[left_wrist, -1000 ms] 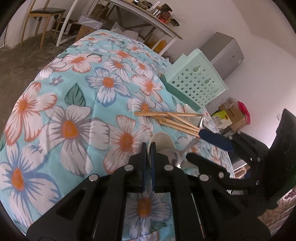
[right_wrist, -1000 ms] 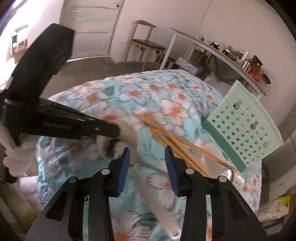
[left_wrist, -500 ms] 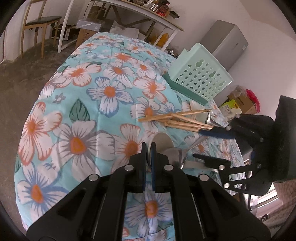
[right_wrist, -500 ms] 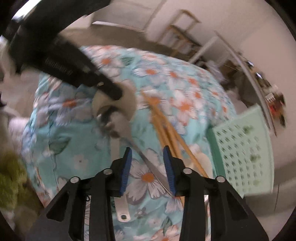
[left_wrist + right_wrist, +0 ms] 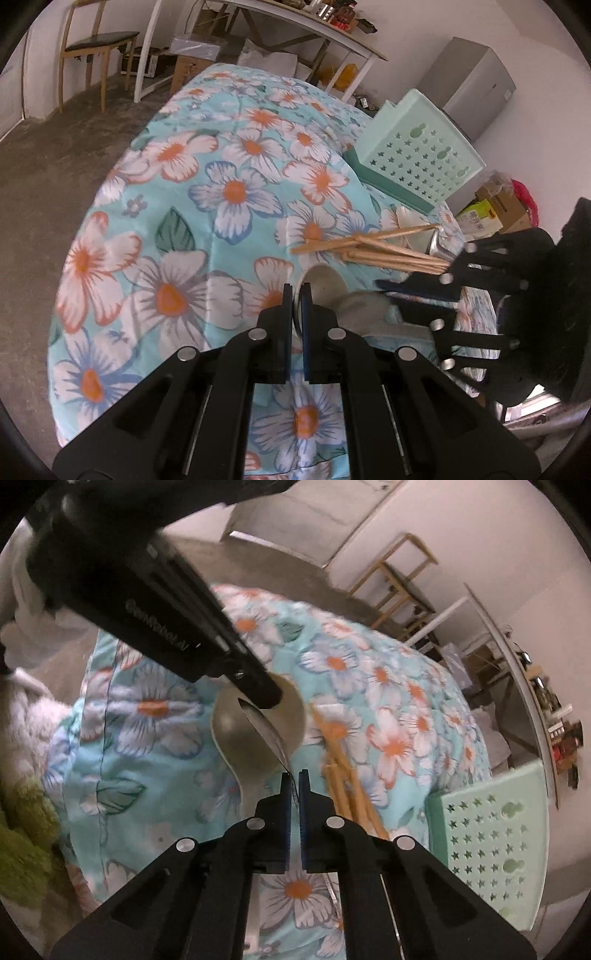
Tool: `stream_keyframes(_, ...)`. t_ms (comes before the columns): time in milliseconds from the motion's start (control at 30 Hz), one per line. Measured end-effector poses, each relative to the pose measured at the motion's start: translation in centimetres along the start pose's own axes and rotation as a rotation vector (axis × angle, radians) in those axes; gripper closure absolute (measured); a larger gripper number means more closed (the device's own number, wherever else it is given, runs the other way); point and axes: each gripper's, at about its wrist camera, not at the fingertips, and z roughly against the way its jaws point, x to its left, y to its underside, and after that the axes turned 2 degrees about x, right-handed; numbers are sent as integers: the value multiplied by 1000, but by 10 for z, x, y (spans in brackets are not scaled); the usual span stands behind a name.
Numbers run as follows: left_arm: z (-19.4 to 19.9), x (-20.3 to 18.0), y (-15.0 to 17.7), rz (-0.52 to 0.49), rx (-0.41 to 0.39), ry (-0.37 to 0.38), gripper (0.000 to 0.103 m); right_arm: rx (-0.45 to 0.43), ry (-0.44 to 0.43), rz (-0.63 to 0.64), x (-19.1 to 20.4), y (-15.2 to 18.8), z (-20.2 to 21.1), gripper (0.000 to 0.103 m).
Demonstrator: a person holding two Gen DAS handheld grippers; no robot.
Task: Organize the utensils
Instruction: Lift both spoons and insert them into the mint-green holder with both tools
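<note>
My left gripper (image 5: 296, 295) is shut on the rim of a white ceramic spoon (image 5: 325, 286) lying on the flowered cloth. The same spoon (image 5: 240, 734) shows in the right wrist view under the left gripper's black finger (image 5: 255, 686). A metal spoon (image 5: 267, 734) lies in its bowl. My right gripper (image 5: 294, 779) is shut on the metal spoon's thin handle, and appears in the left wrist view (image 5: 417, 290) to the right. Several wooden chopsticks (image 5: 376, 247) lie in a heap just beyond, also seen in the right wrist view (image 5: 343, 775).
A mint green perforated basket (image 5: 417, 155) stands at the table's far right, also in the right wrist view (image 5: 491, 838). A white dish (image 5: 410, 221) sits behind the chopsticks. A chair (image 5: 96, 48) and a shelf table stand beyond the table.
My right gripper has swung in over the spoons and closed from open onto the metal spoon's handle. My left gripper has stayed shut on the white spoon.
</note>
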Motion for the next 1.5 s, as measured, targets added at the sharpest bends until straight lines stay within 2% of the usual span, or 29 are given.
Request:
stream_keyframes(167, 10, 4, -8, 23, -27, -25, 100, -80, -8, -245, -34, 13, 23, 100)
stream_keyframes(367, 45, -9, -27, -5, -139, -41, 100, -225, -27, -557, -75, 44, 61, 101)
stream_keyframes(567, 97, -40, -68, -85, -315, -58, 100, -364, 10, -717, -105, 75, 94, 101)
stream_keyframes(733, 121, -79, -116, -153, -445, -57, 100, -481, 78, -823, -128, 106, 123, 101)
stream_keyframes(767, 122, -89, -125, -173, -465, -70, 100, -500, 88, -839, -132, 112, 128, 101)
stream_keyframes(833, 117, -115, -143, -245, -504, -142, 100, -536, 115, -868, -141, 126, 138, 101)
stream_keyframes(933, 96, -149, -164, -359, -521, -272, 100, -563, 151, -891, -149, 143, 147, 101)
stream_keyframes(1033, 68, -179, -175, -492, -531, -432, 99, -571, 166, -915, -154, 159, 148, 101)
stream_keyframes(1200, 18, -212, -186, -634, -506, -573, 99, -573, 174, -962, -158, 178, 142, 101)
stream_keyframes(1267, 1, -219, -188, -670, -475, -600, 99, -571, 171, -981, -160, 184, 138, 101)
stream_keyframes(1367, -21, -222, -192, -662, -388, -574, 98, -565, 165, -996, -160, 189, 136, 101)
stream_keyframes(1400, -28, -220, -196, -619, -340, -526, 96, -561, 167, -996, -160, 191, 135, 101)
stream_keyframes(1467, -32, -210, -201, -537, -301, -435, 91, -558, 170, -998, -159, 192, 136, 101)
stream_keyframes(1500, -31, -204, -204, -467, -297, -360, 79, -557, 171, -1002, -160, 194, 136, 101)
